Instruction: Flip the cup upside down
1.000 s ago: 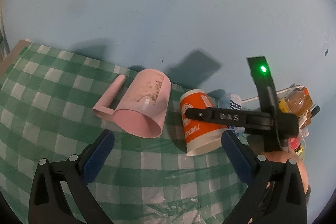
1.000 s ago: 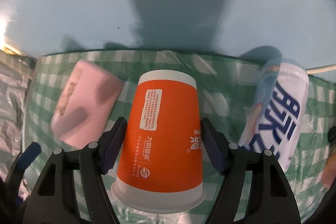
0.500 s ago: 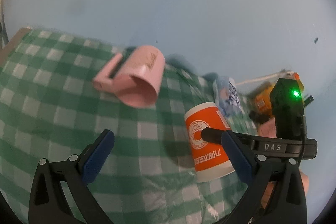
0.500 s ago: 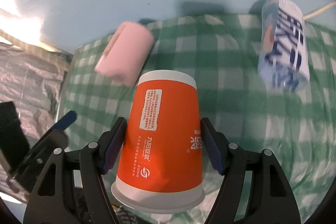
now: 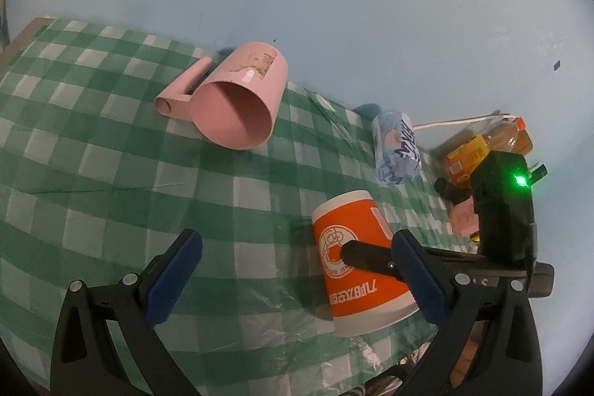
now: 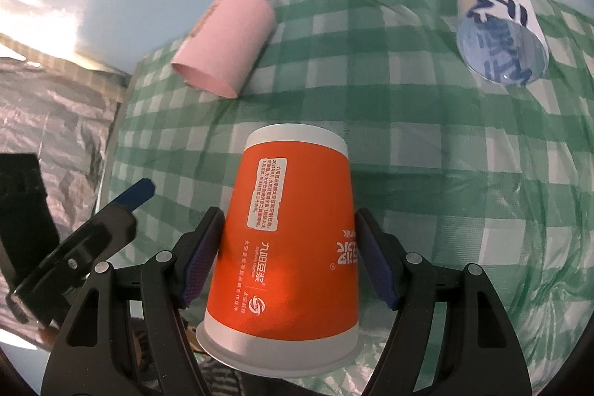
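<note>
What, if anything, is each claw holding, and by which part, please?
The right claw grips the orange paper cup by its side walls, mid-height; the left claw holds nothing.

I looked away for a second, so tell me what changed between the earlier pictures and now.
The right gripper, still shut on the orange cup, carried it toward the near edge of the green checked tablecloth, away from the wall; the cup stays rim-down in the grip. The left gripper remains open and empty. The pink cup and blue-and-white cup still lie on their sides.
</note>
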Demonstrator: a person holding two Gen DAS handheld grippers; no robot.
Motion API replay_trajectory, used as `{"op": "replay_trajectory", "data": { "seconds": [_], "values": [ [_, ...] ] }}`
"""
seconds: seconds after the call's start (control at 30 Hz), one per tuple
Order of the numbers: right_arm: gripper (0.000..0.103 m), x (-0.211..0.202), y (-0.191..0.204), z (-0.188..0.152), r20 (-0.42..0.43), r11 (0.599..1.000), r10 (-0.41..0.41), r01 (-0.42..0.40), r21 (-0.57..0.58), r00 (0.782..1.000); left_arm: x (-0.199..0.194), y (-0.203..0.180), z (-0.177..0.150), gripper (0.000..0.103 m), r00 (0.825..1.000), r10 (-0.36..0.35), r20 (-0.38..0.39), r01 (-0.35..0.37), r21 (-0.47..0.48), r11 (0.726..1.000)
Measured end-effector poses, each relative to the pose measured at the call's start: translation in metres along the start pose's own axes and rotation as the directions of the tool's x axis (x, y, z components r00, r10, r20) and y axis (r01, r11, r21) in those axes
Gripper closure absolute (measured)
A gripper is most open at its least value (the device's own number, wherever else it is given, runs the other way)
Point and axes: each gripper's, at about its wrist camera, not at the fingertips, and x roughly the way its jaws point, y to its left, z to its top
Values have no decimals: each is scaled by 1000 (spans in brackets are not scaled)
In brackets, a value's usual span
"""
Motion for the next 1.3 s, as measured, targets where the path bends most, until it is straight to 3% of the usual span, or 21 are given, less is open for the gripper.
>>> {"op": "replay_trajectory", "data": {
  "seconds": [0.17, 0.3, 0.43, 0.6, 0.8, 0.93, 1.17, 1.3],
  "values": [
    [30, -5, -3, 0, 23, 1000, -7, 7, 10, 1000, 2, -1, 1, 0, 1000, -11, 2, 11, -7, 1000],
    [17, -16, -4, -1, 81, 1000, -19, 19, -5, 997, 6, -3, 4, 0, 999, -31, -7, 31, -26, 999],
    [17, -29, -7, -5, 132, 999, -43, 46, -14, 990, 13, -10, 8, 0, 999, -32, -31, 32, -15, 999],
    [17, -61, -15, -25, 272, 981, -166, 188, -56, 948, 35, -28, 16, 0, 992, -1, -128, 9, 61, 998],
    [17, -86, -13, -64, 368, 942, -245, 310, -127, 897, 55, -47, 22, 0, 979, 65, -196, -39, 134, 990],
    [17, -95, -4, -88, 439, 926, -269, 355, -126, 857, 74, -56, 21, 0, 951, 93, -295, -40, 180, 983],
    [17, -94, -1, -104, 517, 920, -277, 378, -99, 810, 89, -57, 23, 0, 919, 90, -383, -30, 161, 987],
    [17, -92, 2, -105, 517, 917, -278, 384, -108, 810, 102, -57, 26, 0, 886, 50, -461, 1, 109, 994]
  ]
}}
